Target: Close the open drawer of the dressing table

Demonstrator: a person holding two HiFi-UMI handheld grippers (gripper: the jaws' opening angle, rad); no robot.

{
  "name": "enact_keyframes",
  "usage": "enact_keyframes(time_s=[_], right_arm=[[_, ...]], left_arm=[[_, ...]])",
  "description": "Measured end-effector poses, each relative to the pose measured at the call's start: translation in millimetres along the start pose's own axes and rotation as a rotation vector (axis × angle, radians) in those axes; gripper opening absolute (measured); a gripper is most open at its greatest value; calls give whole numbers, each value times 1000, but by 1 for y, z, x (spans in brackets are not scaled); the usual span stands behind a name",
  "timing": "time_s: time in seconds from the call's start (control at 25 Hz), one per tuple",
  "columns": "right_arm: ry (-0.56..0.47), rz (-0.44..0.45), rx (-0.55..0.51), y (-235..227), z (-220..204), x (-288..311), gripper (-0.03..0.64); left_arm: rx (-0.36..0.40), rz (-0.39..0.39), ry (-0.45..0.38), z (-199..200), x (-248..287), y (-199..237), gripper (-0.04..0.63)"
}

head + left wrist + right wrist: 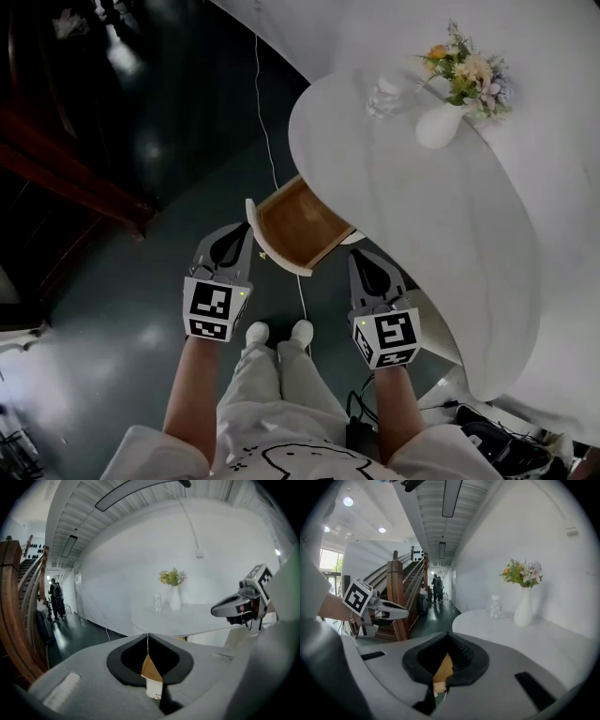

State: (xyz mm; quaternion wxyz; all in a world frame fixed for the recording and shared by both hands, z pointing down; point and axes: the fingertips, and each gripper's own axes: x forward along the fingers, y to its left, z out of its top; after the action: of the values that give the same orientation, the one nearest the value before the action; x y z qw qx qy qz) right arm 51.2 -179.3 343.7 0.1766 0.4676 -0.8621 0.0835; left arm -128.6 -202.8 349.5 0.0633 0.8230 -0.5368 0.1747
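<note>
The drawer stood open under the rounded end of the white surface. It showed a wooden inside and a white front, and it lay between the two claws. The left claw sat just beside the drawer front and the right claw near the drawer's far side. Whether either one touched the drawer could not be told. Both claws were closed tip to tip with nothing gripped, and only a slice of the wood showed through the hollow behind the tips.

On the surface, well back from the drawer, a white vase of flowers stood beside a small clear glass jar. A thin white cable ran down the wall and across the dark floor, passing under the drawer toward the person's white shoes.

The cubes carried black-and-white square markers. A small sign above the wooden staircase was too small to read. People in the corridor were distant and indistinct. Dark gear at the lower right was cut off by the frame edge.
</note>
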Motion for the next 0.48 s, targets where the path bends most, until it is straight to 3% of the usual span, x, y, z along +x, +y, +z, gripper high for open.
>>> enact_keyframes(time_s=[0.48], right_arm=[[52, -80, 47, 16, -55, 23, -2]], left_arm=[[-38, -90, 65, -83, 16, 7, 15]])
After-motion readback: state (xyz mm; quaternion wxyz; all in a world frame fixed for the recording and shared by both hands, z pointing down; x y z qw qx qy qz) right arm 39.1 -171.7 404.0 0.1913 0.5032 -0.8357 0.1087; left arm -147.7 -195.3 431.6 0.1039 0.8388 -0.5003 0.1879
